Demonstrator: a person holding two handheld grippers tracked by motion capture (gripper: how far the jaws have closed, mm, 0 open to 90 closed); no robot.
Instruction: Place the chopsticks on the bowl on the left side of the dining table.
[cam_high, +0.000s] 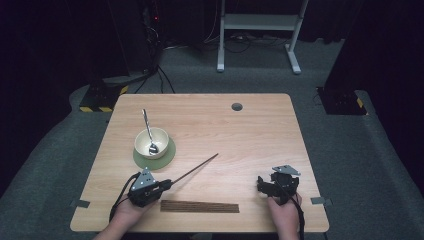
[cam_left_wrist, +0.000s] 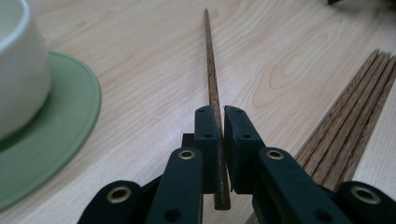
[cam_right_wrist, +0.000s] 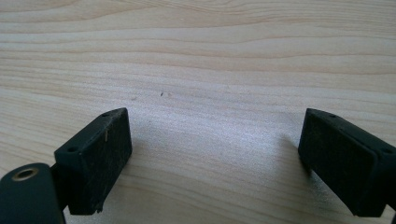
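Left tool (cam_high: 167, 183) has one chopstick (cam_high: 196, 169) pinched by its thick end, low and left of centre in the high view, with the thin tip angling toward the middle of the frame. In the left gripper view the stick (cam_left_wrist: 212, 74) runs straight out between the pads, which press on it from both sides, so it is a firm, narrow grip. Holding it by the butt end leaves the whole length free, which looks handy for steering the tip toward the bowl (cam_high: 151, 142). That bowl sits on a green mat (cam_high: 170, 155) at centre left, a spoon (cam_high: 148, 131) leaning in it. The remaining chopsticks (cam_high: 199, 206) lie bundled flat along the bottom edge of the surface (cam_high: 260, 130), just right of the left tool, easy to reach. Right tool (cam_high: 272, 189) rests at lower right, jaws spread wide over bare wood, holding nothing, probably waiting its turn.
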